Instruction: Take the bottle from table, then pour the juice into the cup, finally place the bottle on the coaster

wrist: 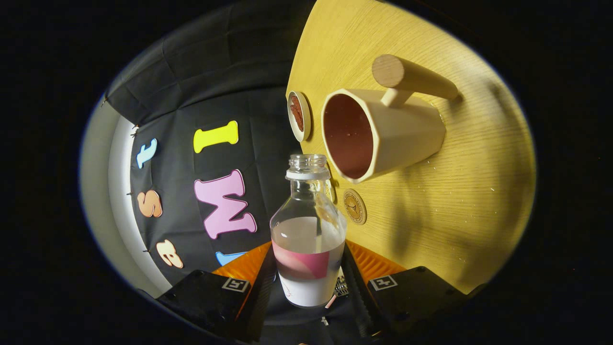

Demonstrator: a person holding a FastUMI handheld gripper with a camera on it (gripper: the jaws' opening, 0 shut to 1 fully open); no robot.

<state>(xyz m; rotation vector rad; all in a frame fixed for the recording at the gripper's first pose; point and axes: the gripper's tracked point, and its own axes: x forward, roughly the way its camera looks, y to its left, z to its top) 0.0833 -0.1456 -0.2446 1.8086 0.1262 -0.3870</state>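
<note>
**Gripper clamped on the bottle, neck aimed toward the cup**

Gripper point(309, 282) fingers close on the bottle point(309, 239) from both sides, pressing its lower body between them. Seen along the fingers, the bottle's long axis runs straight ahead, base nearest the camera and open, capless mouth pointing to 12 o'clock. Clear liquid sits in its lower half, behind a white and pink label.

Whole view is rolled, so the wooden table point(455, 191) stands like a wall at 3 o'clock from the bottle. Just beyond the bottle's shoulder, at about 1 o'clock, a small round emblem point(355, 206) lies on the table. Farther out at 1 o'clock is the cup point(383, 134), cream outside and reddish-brown inside, its mouth facing the bottle's neck and its round wooden handle point(412, 79) beyond. Past the cup's rim, near 12 o'clock, the coaster point(299, 116) lies close to the table's edge.
</note>
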